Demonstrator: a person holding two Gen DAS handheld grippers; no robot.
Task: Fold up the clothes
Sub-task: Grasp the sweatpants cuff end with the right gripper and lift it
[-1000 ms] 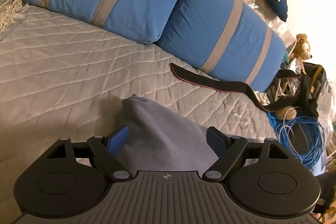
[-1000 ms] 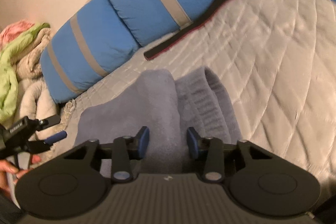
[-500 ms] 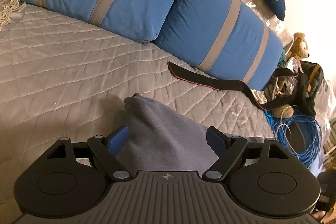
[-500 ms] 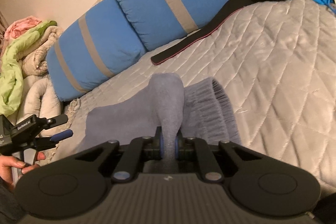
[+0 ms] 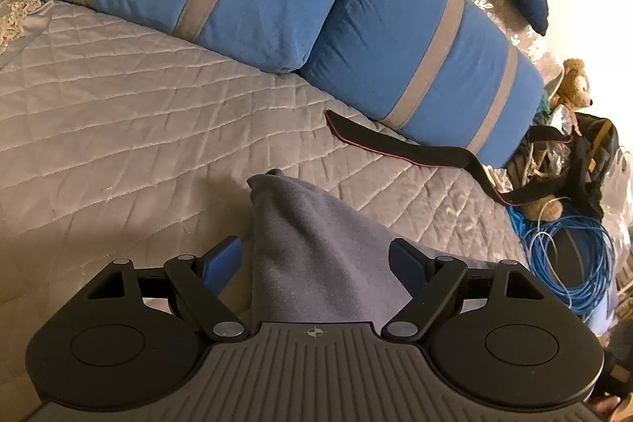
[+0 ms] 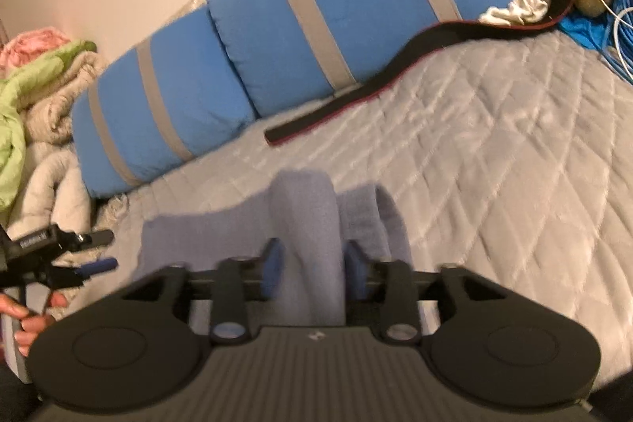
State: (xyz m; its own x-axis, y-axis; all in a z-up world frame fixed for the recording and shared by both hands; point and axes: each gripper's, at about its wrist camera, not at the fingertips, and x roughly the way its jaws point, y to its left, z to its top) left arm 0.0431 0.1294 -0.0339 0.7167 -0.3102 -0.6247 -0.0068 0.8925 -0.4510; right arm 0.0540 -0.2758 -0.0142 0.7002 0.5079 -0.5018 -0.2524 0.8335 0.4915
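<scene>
A grey quilted bedspread (image 5: 118, 129) covers the bed, with two blue striped pillows (image 5: 415, 38) at twelve o'clock and a black strap (image 5: 395, 145) before them. The grey-blue garment (image 5: 316, 244) lies at six o'clock, its folded ridge running toward twelve. The left gripper (image 5: 316, 260) stands spread wide around it, untouching. The right gripper (image 6: 312, 263) has just been opening, the ridge between its parted jaws.

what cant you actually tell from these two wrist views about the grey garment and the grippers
- Grey garment, left wrist view: its near part is hidden under the left gripper body, whose jaws stand wide open.
- Right wrist view: motion blur hides whether the right gripper pads touch the fold; its jaws have just been opening.
- Garment type: not clear in either view.
</scene>
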